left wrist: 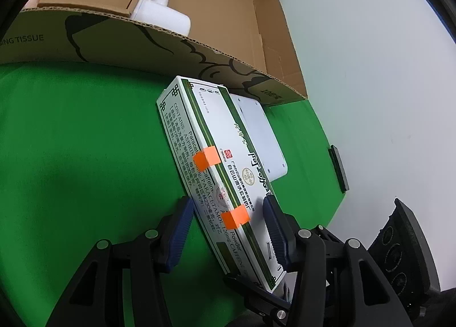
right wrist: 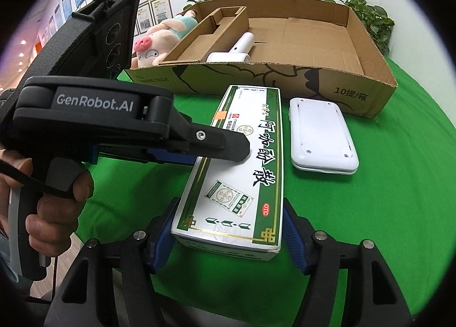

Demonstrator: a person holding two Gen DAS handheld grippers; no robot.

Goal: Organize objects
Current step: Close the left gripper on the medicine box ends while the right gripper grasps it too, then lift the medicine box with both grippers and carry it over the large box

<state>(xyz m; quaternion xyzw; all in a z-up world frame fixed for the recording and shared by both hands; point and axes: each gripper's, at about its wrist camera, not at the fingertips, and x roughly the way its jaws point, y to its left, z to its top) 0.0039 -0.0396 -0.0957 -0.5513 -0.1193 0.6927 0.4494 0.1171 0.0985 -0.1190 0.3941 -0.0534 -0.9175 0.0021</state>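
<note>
- Long green-and-white medicine box (right wrist: 236, 167) flat on the green worktop (right wrist: 399, 198), just in front of the cardboard box (right wrist: 356, 90).
- Left tongs (left wrist: 228, 230) around the box from the side: one blue pad (left wrist: 178, 230) beside its long printed edge, the other blue pad (left wrist: 275, 230) over its top face. Apart; cannot tell if squeezing yet.
- Right tongs (right wrist: 228, 230) at the near short end of the box, one blue finger on each side, very near or just touching the box. Apart; cannot tell if gripping.
- Two orange tape bits (left wrist: 207, 158) on the box edge.
- White flat gadget (right wrist: 322, 139) just beside the box, on its right in the right wrist view, near the cardboard box wall.
- White handheld gadget (right wrist: 238, 49) inside the cardboard box, next to a brown insert (right wrist: 205, 36).
- Pink pig toy (right wrist: 155, 39) behind the cardboard box, at the left.
- Green plants (right wrist: 370, 16) at the back.
- Small dark flat thing (left wrist: 339, 169) past the worktop edge.
</note>
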